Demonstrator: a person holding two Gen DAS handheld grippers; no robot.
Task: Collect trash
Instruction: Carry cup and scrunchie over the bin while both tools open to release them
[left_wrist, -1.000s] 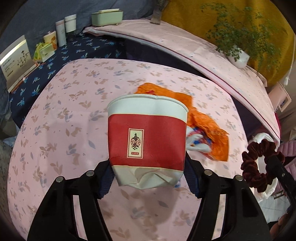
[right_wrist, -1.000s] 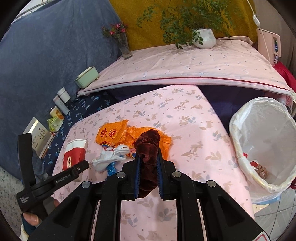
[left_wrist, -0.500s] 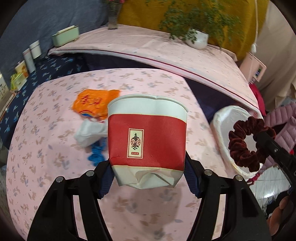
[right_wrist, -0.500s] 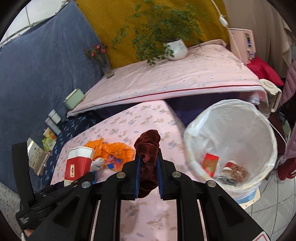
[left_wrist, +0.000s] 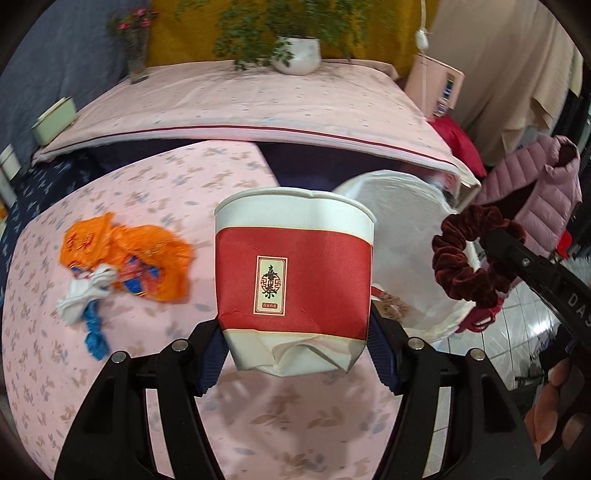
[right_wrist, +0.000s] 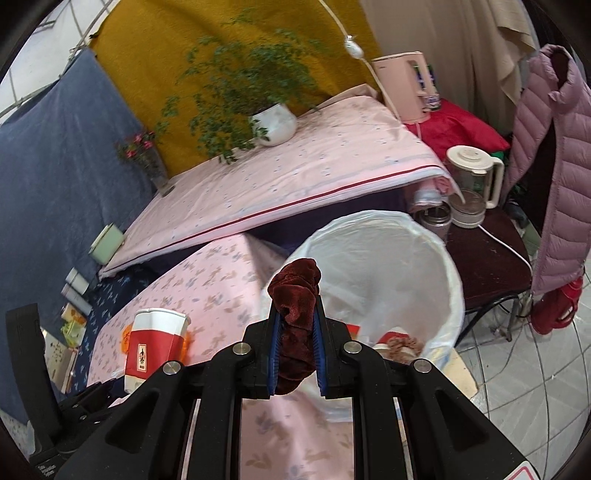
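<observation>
The left gripper (left_wrist: 295, 354) clamps a red-and-white paper cup (left_wrist: 294, 280) by its crumpled base, blue pads pressed to both sides, the cup held upright above the pink floral tablecloth (left_wrist: 155, 192); the right gripper (right_wrist: 295, 354) is pinched nearly shut on a dark red velvet scrunchie (right_wrist: 295, 306), which bunches up above the pads and hangs below them; from the left wrist camera the scrunchie (left_wrist: 469, 258) shows as a ring at the tip of the right gripper, in front of the bin (left_wrist: 402, 206). The bin (right_wrist: 424, 258), lined with a white bag, stands just beside the table's edge, with scraps already lying at its bottom; the scrunchie sits in front of the bin's near rim in the right wrist view, and the cup (right_wrist: 155, 347) appears off to its left over the table. On the cloth lie an orange plastic bag (left_wrist: 129, 258), a white crumpled scrap (left_wrist: 86, 291) and a blue scrap (left_wrist: 94, 332), bunched together. Behind, a potted plant (right_wrist: 273, 122) stands on a second pink-covered surface; a pink jacket (right_wrist: 554, 166) hangs at right.
</observation>
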